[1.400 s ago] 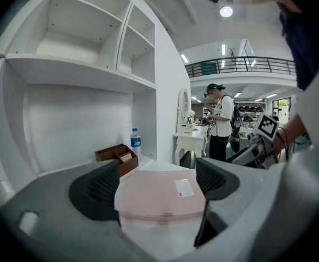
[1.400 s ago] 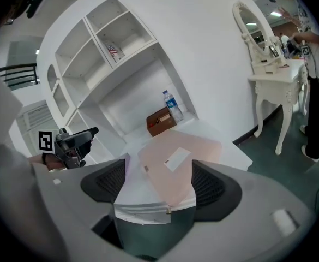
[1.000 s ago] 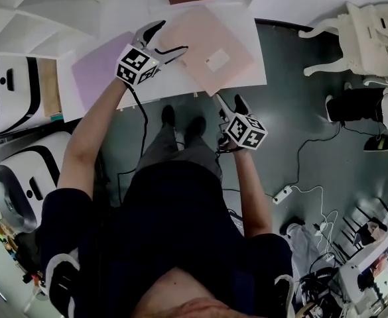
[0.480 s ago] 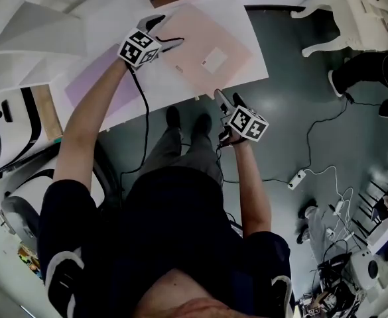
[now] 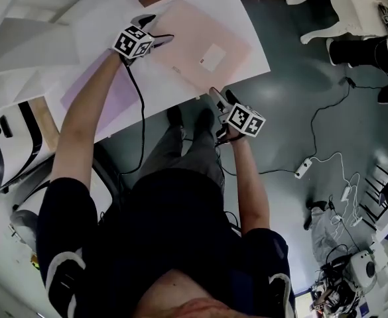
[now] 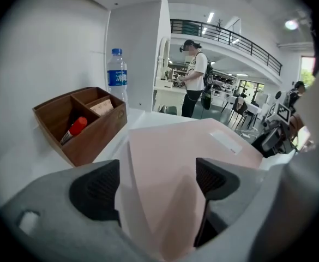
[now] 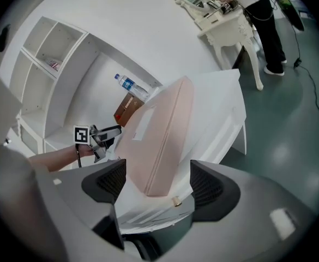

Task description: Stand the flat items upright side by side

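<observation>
When seen from above, white table (image 5: 101,32) up top and grey-green floor (image 5: 300,98) below and to the right. On the table, a flat pink board (image 5: 194,38), lying down, with a white label (image 5: 213,57) on top. Just left of it, a flat purple sheet (image 5: 114,95), also lying down, partly under the left arm. Past the board's far edge, a wooden box (image 6: 88,130) with a red-capped pen (image 6: 74,129) inside, and a water bottle (image 6: 116,75) behind, close to a white wall.

At the board's far left corner, the left gripper (image 5: 155,30), jaws wide apart, that corner lying between them. Off the table and over the floor, the right gripper (image 5: 220,96), jaws apart too, nothing between them, with the board's near corner just ahead, close to the table's near edge.

Bare white table left of the board and beyond the sheet. Shoes (image 5: 170,116) on the floor under the near edge. Open floor to the right, then cables (image 5: 329,152) and a power strip (image 5: 304,168) well away. Far right, a white carved table (image 5: 343,8) with a person in dark trousers (image 7: 265,15) beside it.
</observation>
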Tool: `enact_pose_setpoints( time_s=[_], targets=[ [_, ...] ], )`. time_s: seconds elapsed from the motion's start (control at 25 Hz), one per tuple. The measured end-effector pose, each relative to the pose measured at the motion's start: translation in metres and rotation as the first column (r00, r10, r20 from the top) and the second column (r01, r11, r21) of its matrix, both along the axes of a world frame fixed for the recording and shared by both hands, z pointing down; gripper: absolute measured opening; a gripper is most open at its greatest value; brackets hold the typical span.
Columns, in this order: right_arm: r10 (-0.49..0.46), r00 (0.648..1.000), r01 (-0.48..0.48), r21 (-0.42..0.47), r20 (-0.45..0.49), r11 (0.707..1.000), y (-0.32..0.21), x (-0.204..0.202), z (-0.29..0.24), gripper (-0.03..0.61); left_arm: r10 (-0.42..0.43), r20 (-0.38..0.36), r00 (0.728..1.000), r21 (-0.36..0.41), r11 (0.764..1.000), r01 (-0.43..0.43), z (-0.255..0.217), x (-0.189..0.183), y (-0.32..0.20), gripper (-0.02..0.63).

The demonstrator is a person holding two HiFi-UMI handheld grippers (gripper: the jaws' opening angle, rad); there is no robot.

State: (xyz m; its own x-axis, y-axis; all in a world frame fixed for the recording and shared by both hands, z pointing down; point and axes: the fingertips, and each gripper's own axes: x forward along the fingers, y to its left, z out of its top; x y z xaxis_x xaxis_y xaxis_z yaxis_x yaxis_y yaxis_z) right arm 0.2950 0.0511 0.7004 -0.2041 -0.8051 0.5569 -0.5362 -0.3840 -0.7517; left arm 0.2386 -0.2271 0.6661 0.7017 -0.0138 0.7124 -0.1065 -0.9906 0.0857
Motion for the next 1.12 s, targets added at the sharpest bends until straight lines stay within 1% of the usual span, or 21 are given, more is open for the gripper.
enact_pose_setpoints(
  time_s=[0.2, 0.32, 0.4, 0.52, 0.56, 0.64, 0.76, 0.88, 1.0, 1.12],
  targets=[
    [0.022, 0.997, -0.024, 0.024, 0.071, 0.999, -0.006, -0.008, 0.005, 0.353, 0.042, 0.035, 0.998, -0.070, 0.997, -0.040, 0.017, 0.000, 0.001, 0.453],
    [0.037, 0.995, -0.040, 0.032, 0.096, 0.999, -0.009, -0.010, 0.007, 0.342, 0.048, 0.027, 0.999, -0.122, 0.992, -0.044, 0.024, 0.002, 0.001, 0.454],
    [0.041, 0.993, -0.045, 0.037, 0.115, 0.998, -0.012, -0.013, 0.009, 0.333, 0.047, 0.015, 0.999, -0.172, 0.984, -0.043, 0.026, 0.004, 0.001, 0.453],
    [0.050, 0.986, -0.060, 0.059, 0.157, 0.996, -0.017, -0.017, 0.010, 0.324, 0.079, 0.014, 0.997, -0.239, 0.968, -0.074, 0.030, 0.005, 0.008, 0.443],
    [0.062, 0.983, -0.074, 0.065, 0.175, 0.995, -0.017, -0.016, 0.010, 0.320, 0.090, 0.014, 0.996, -0.250, 0.964, -0.084, 0.031, 0.006, 0.011, 0.430],
    [0.081, 0.975, -0.098, 0.073, 0.205, 0.992, -0.016, -0.014, 0.012, 0.293, 0.096, 0.006, 0.995, -0.257, 0.962, -0.091, 0.031, 0.008, 0.015, 0.428],
    [0.083, 0.969, -0.105, 0.083, 0.232, 0.991, -0.012, -0.011, 0.011, 0.261, 0.086, -0.010, 0.996, -0.255, 0.963, -0.085, 0.031, 0.008, 0.017, 0.426],
    [0.074, 0.967, -0.097, 0.083, 0.245, 0.992, -0.009, -0.008, 0.010, 0.254, 0.075, -0.021, 0.997, -0.262, 0.962, -0.078, 0.031, 0.006, 0.021, 0.425],
    [0.057, 0.959, -0.082, 0.080, 0.278, 0.993, -0.003, -0.011, 0.009, 0.229, 0.076, -0.026, 0.997, -0.266, 0.961, -0.080, 0.030, 0.003, 0.026, 0.423],
    [0.047, 0.948, -0.087, 0.114, 0.314, 0.990, 0.004, -0.012, 0.002, 0.216, 0.072, -0.032, 0.997, -0.275, 0.958, -0.078, 0.029, 0.001, 0.031, 0.423]
  ],
)
